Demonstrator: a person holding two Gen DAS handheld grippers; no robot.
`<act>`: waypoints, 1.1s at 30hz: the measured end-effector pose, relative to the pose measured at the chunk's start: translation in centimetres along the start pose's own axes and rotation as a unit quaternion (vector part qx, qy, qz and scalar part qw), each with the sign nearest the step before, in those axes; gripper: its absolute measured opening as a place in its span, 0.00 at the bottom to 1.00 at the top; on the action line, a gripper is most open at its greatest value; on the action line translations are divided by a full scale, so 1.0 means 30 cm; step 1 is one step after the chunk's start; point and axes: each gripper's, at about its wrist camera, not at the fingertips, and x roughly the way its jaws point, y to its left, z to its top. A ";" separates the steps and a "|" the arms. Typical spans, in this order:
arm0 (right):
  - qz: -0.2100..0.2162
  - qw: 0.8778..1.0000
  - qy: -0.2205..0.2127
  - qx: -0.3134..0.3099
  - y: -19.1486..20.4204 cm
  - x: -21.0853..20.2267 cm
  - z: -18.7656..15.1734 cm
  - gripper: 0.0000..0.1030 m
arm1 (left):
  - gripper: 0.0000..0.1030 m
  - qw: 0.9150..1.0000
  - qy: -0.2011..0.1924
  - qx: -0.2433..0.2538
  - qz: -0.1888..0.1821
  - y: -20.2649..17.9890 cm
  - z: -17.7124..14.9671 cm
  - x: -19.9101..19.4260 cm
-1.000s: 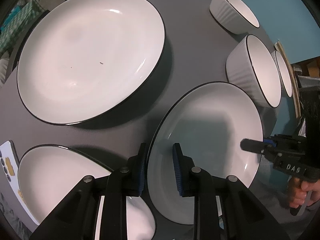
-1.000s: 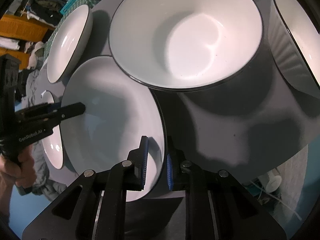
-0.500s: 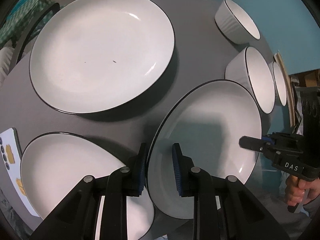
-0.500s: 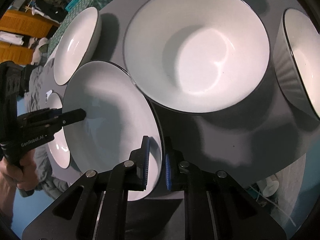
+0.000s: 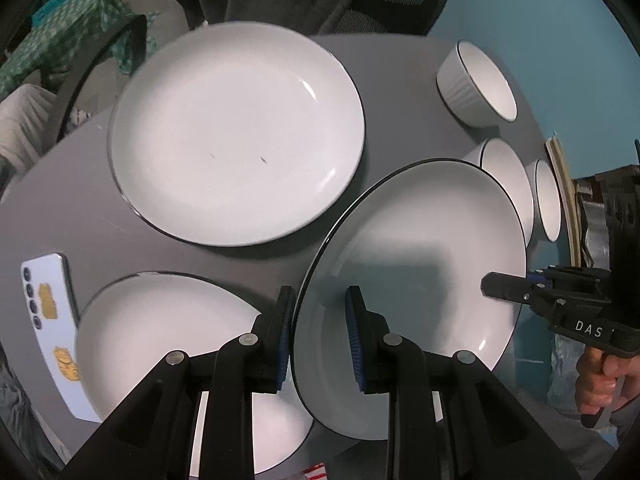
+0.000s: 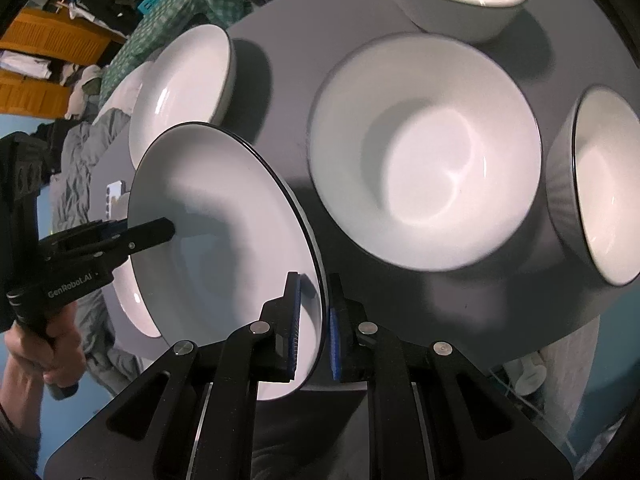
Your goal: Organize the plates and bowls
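Lifting one plate [image 5: 420, 240] together: each hand-held gripper, left [image 5: 320, 338] and right [image 6: 313, 320], clenched on its rim.
Nothing stacked yet; other plates and bowls sit apart on the bench [image 5: 60, 200].

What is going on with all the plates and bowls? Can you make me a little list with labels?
held thing: white plate with a black rim, lifted and tilted above the table
left gripper: jaws shut on the plate's near rim
right gripper: jaws shut on the opposite rim
table: round grey table
plates lying flat: one big plate at the back, one near the left gripper
bowls: three ribbed bowls along the right side
other thing: a phone, face down near the left edge
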 end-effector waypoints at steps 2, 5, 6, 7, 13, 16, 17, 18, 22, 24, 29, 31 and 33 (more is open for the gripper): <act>0.001 1.000 -0.001 -0.007 0.018 -0.006 0.026 0.12 | 0.24 1.000 -0.008 -0.005 0.004 0.026 0.025 -0.034; 0.003 1.000 -0.001 -0.020 0.053 -0.003 0.065 0.12 | 0.24 1.000 -0.019 -0.015 0.008 0.058 0.054 -0.086; 0.003 1.000 -0.001 -0.026 0.073 0.000 0.085 0.12 | 0.24 1.000 -0.021 -0.018 0.009 0.066 0.059 -0.089; 0.004 1.000 -0.001 -0.031 0.090 0.004 0.103 0.12 | 0.24 0.999 -0.024 -0.023 0.010 0.080 0.068 -0.098; 0.006 0.998 0.002 -0.059 0.209 0.037 0.215 0.12 | 0.24 0.998 -0.037 -0.055 0.021 0.176 0.120 -0.137; 0.007 0.997 0.006 -0.075 0.262 0.065 0.276 0.12 | 0.24 0.996 -0.041 -0.079 0.024 0.238 0.149 -0.145; 0.008 0.997 0.007 -0.081 0.281 0.077 0.301 0.12 | 0.24 0.995 -0.043 -0.085 0.025 0.253 0.159 -0.146; 0.008 0.996 0.010 -0.085 0.294 0.087 0.320 0.12 | 0.24 0.995 -0.044 -0.090 0.026 0.260 0.170 -0.143; 0.009 0.994 0.023 -0.103 0.337 0.130 0.403 0.12 | 0.24 0.991 -0.044 -0.119 0.028 0.325 0.211 -0.129; 0.009 0.993 0.030 -0.109 0.341 0.146 0.443 0.12 | 0.25 0.990 -0.042 -0.132 0.030 0.353 0.235 -0.117; 0.013 0.991 0.051 -0.121 0.368 0.206 0.522 0.12 | 0.25 0.987 -0.032 -0.155 0.041 0.396 0.286 -0.083; 0.013 0.990 0.060 -0.125 0.373 0.228 0.553 0.12 | 0.25 0.986 -0.028 -0.158 0.044 0.405 0.297 -0.075; 0.013 0.989 0.067 -0.129 0.369 0.234 0.575 0.13 | 0.25 0.986 -0.024 -0.160 0.049 0.409 0.310 -0.063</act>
